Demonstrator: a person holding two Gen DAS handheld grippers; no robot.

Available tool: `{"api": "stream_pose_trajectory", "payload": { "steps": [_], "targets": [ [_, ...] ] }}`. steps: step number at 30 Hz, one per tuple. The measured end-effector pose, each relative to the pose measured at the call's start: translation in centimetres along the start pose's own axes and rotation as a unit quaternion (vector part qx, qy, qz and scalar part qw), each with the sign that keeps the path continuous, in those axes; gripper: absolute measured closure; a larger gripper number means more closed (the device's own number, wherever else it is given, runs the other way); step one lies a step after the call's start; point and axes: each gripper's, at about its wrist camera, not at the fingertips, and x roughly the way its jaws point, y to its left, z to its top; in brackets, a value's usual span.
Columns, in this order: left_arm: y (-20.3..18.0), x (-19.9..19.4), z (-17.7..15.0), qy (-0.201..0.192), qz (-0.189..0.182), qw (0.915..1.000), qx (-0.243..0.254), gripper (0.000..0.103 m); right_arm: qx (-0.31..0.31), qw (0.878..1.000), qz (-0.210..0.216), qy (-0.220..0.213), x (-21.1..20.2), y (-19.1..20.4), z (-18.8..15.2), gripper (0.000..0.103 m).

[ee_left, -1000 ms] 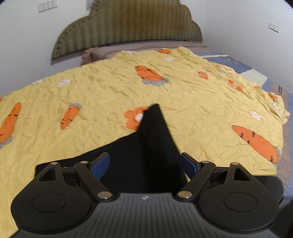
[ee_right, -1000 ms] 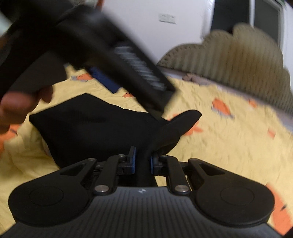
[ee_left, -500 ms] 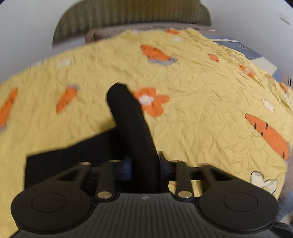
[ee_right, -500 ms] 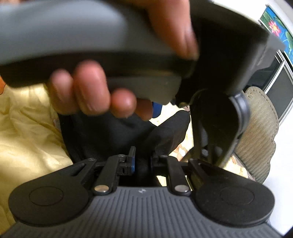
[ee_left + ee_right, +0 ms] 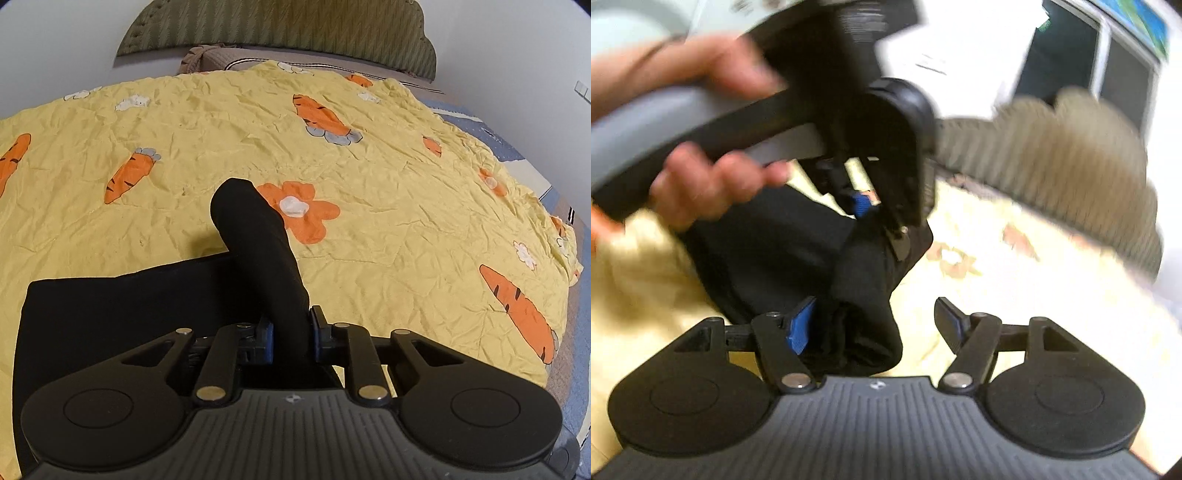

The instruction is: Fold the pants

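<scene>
Black pants (image 5: 122, 314) lie folded on a yellow bedspread (image 5: 388, 229) printed with carrots. My left gripper (image 5: 291, 334) is closing its jaws on a raised fold of the pants (image 5: 258, 251), and its pads press the cloth from both sides. In the blurred right wrist view my right gripper (image 5: 877, 323) is opening its jaws. A bunched end of the pants (image 5: 866, 317) sits between them, beside the left blue pad (image 5: 799, 325) and apart from the right one. Just beyond, the left gripper (image 5: 882, 218) pinches the same fold, held by a person's hand (image 5: 713, 177).
A padded green headboard (image 5: 280, 33) stands against the white wall at the far end of the bed. A blue and grey cover (image 5: 517, 147) shows past the spread's right edge. In the right wrist view a dark window (image 5: 1067, 51) lies behind the headboard.
My left gripper went from open over the pants to shut on a raised fold. My right gripper, earlier shut on the cloth, has opened its jaws and shifted sideways.
</scene>
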Motion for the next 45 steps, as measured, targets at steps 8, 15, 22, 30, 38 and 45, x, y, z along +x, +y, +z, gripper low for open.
{"api": "stream_pose_trajectory", "payload": {
  "steps": [8, 15, 22, 30, 38, 45],
  "targets": [
    [1.0, 0.0, -0.2, -0.007, -0.013, 0.9995, -0.029, 0.085, 0.247, 0.964, 0.078, 0.054, 2.2, -4.4, -1.1, 0.042],
    [0.9, -0.3, 0.2, -0.025, -0.018, 0.9982, -0.052, 0.087, 0.285, 0.949, 0.122, 0.059, 3.1, -5.3, -2.2, 0.08],
    [-0.8, -0.6, 1.7, -0.044, -0.024, 0.9972, -0.057, 0.088, 0.214, 0.973, 0.083, 0.012, 0.6, -4.6, -1.6, 0.086],
    [-5.0, 1.1, 2.9, -0.043, -0.039, 0.9975, -0.041, 0.088, 0.227, 0.973, 0.048, -0.009, -0.1, -8.0, -2.1, 0.087],
    [-9.5, 4.3, 3.0, -0.016, -0.051, 0.9983, -0.024, 0.088, 0.25, 0.968, 0.027, -0.007, -0.7, -10.8, -4.1, 0.087],
    [-13.2, 6.2, 2.7, 0.004, -0.054, 0.9985, 0.004, 0.088, 0.265, 0.964, 0.014, 0.0, -2.3, -12.1, -5.9, 0.087]
  ]
}}
